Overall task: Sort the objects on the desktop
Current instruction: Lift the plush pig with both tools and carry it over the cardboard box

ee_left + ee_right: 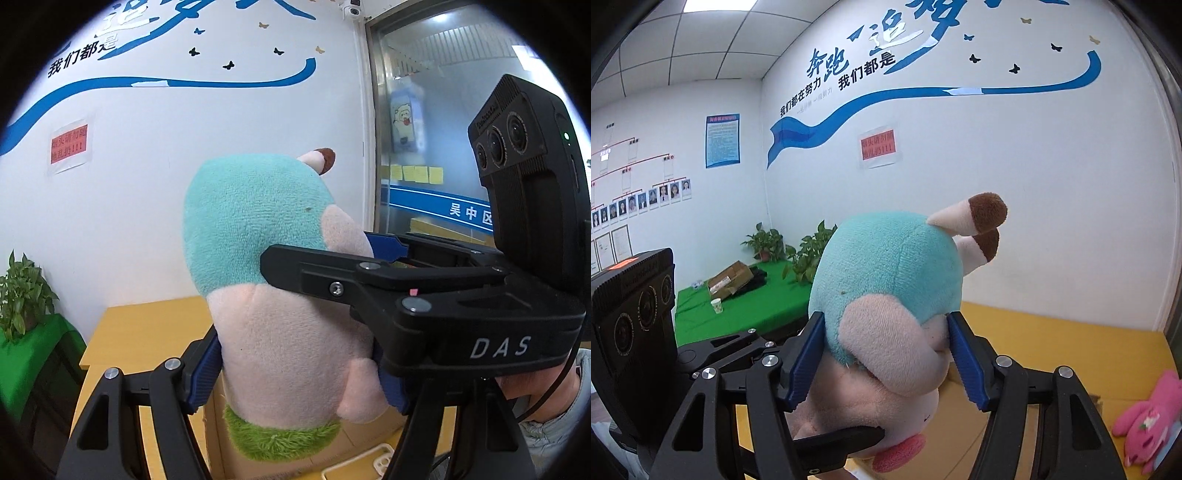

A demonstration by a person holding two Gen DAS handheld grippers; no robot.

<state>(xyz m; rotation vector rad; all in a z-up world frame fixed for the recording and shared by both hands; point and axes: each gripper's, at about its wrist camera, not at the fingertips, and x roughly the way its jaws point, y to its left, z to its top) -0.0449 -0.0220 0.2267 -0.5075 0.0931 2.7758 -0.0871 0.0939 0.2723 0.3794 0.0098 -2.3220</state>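
Observation:
A plush toy (258,266) with a teal head, pink body, green base and brown-tipped horns is held up in the air between both grippers. My left gripper (295,373) is shut on its pink lower body, blue pads pressing both sides. My right gripper (886,354) is shut on its neck and ear, just under the teal head (894,269). The right gripper's body (461,314) crosses the left wrist view at right; the left gripper's finger (834,443) shows low in the right wrist view.
A yellow table (1071,332) lies below, with an open cardboard box (369,439) under the toy. A pink plush (1148,417) lies at the right. A green-covered table (757,306) with potted plants (809,254), a box and a paper cup stands by the wall.

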